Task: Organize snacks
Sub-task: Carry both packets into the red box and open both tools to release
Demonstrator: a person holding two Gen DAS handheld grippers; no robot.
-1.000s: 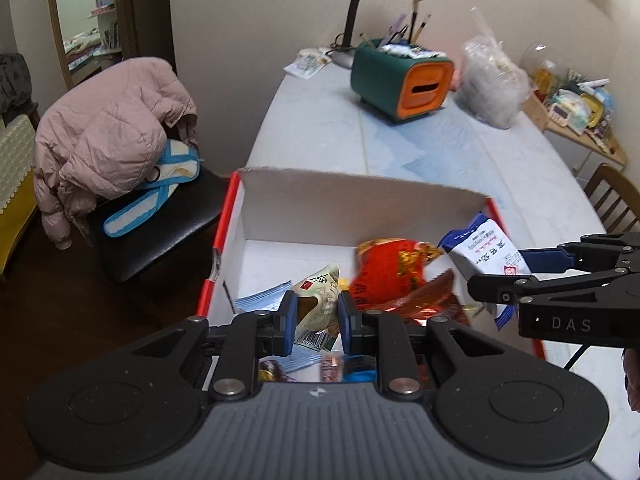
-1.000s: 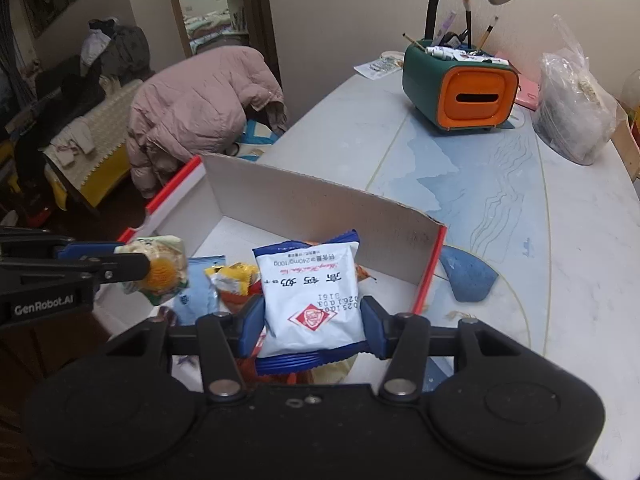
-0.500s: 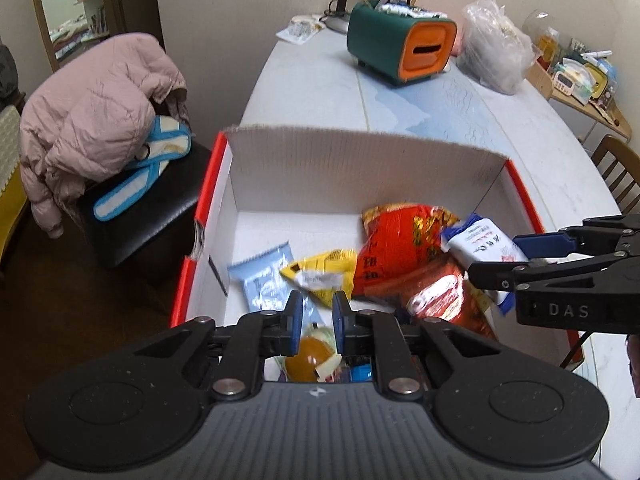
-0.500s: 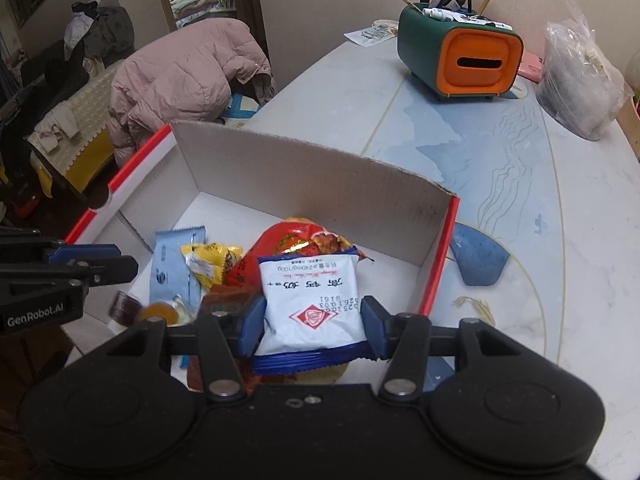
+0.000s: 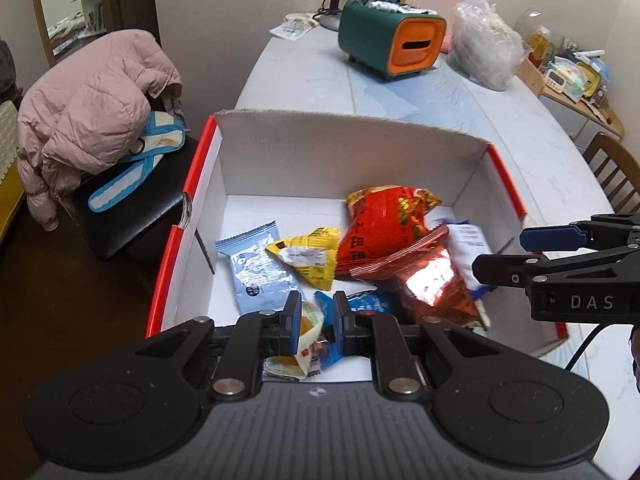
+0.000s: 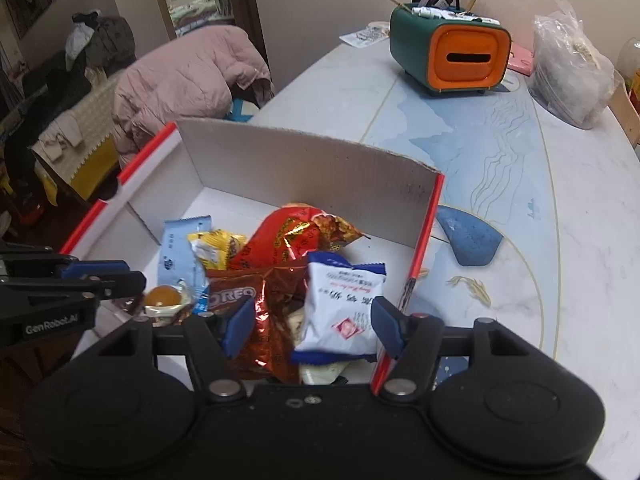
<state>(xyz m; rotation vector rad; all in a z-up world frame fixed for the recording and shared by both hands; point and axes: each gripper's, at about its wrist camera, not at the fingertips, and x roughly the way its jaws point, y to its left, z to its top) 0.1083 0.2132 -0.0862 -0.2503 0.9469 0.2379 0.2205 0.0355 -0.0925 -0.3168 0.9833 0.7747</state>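
A white cardboard box [image 5: 340,152] with red edges holds several snacks: a red bag [image 5: 384,224], a shiny red Oreo bag [image 6: 256,312], a yellow packet [image 5: 308,256] and a light blue packet [image 5: 256,268]. My left gripper [image 5: 317,316] hangs low over the box's near left corner, jaws close together. A small egg-yolk pastry packet [image 6: 164,298] lies on the box floor just under its tips. My right gripper [image 6: 312,322] is opening over the box's right side. The white-and-blue packet [image 6: 344,308] sits loose between its pads, resting on the Oreo bag.
The box stands at the near end of a pale marble table [image 5: 532,148]. Farther back are a green-and-orange desk organizer [image 5: 392,44], a lamp base and a clear plastic bag [image 5: 484,52]. A chair with a pink jacket [image 5: 92,108] stands left; a wooden chair [image 5: 612,168] stands right.
The pastry packet left my left gripper's jaws and now lies in the box. My right gripper's jaws spread and the white-and-blue packet sank onto the Oreo bag.
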